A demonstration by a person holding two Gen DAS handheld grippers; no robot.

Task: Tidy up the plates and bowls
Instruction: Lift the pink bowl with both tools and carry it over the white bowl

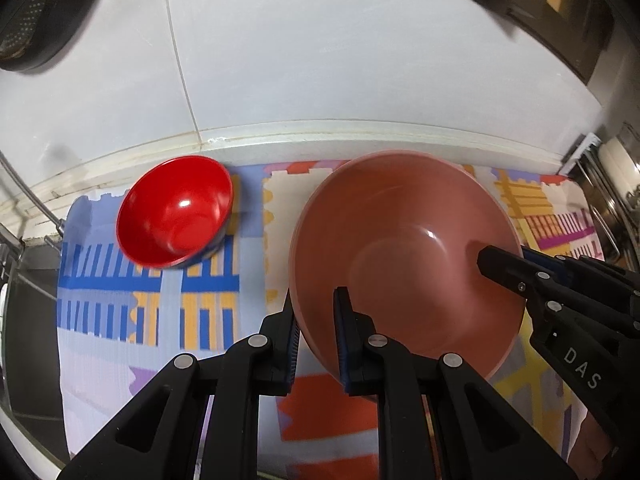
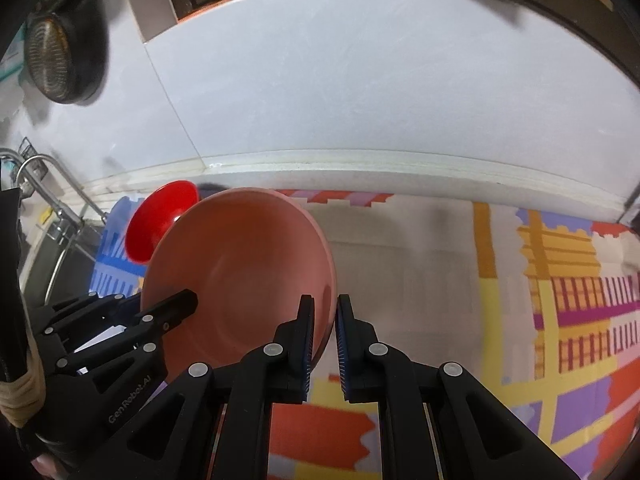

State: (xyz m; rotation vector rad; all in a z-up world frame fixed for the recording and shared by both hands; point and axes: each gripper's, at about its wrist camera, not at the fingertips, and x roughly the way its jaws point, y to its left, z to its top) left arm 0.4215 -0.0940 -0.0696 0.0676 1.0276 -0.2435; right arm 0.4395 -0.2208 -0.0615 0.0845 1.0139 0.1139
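Observation:
A large pink bowl (image 1: 408, 248) hangs tilted above the patterned mat, held by both grippers. My left gripper (image 1: 316, 304) is shut on its near-left rim, one finger inside the bowl and one outside. My right gripper (image 1: 516, 264) clamps the right rim in the same way. In the right wrist view, the right gripper (image 2: 324, 308) pinches the pink bowl (image 2: 240, 256) at its right edge, and the left gripper (image 2: 160, 308) grips the opposite side. A smaller glossy red bowl (image 1: 176, 210) sits on the mat at the back left, partly hidden behind the pink bowl (image 2: 160, 220).
A colourful patterned mat (image 1: 152, 300) covers the counter up to the white tiled wall (image 1: 320, 60). A sink with a metal faucet (image 2: 44, 184) lies to the left. A dark pan (image 2: 60, 60) hangs at upper left. Metal rack parts (image 1: 612, 200) stand at the right.

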